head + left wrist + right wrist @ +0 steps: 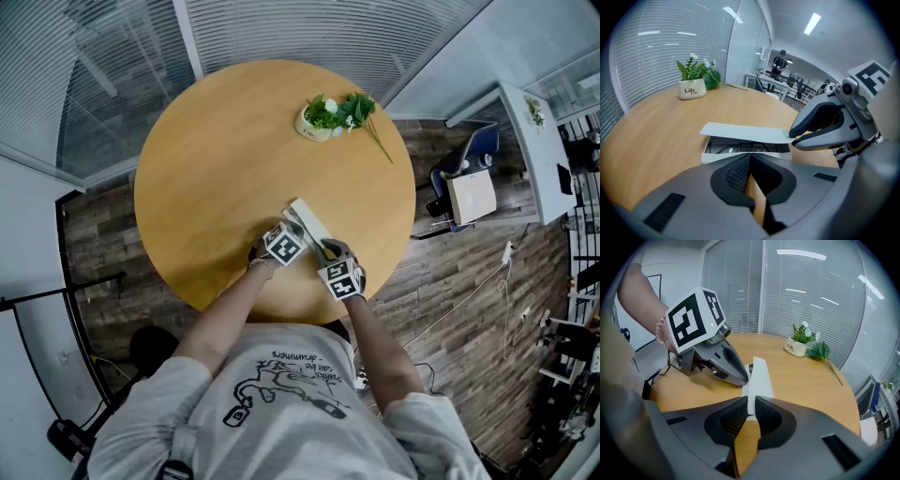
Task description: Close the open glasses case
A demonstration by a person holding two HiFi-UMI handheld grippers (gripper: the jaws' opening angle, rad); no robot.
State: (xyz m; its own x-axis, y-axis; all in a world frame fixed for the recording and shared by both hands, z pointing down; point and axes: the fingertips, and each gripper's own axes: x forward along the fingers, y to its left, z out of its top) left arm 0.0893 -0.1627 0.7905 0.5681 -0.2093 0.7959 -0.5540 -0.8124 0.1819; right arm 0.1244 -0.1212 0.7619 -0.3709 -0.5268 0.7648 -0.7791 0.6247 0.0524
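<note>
A white glasses case (306, 221) lies on the round wooden table (206, 169) near its front edge. Its flat lid (745, 132) stands a little above the base (717, 157), and dark glasses show in the gap. My right gripper (324, 247) is shut on the near end of the lid (759, 376), whose thin white edge sits between the right gripper's (751, 402) pads. My left gripper (294, 232) is shut with nothing in it. The left gripper's (751, 156) tips rest against the long side of the base, as the left gripper (742, 379) also shows from the right gripper view.
A small white pot with green plants (321, 119) stands at the table's far right, with a stem lying beside it. Glass walls with blinds run behind the table. A blue chair (473, 155) and cables lie on the wooden floor to the right.
</note>
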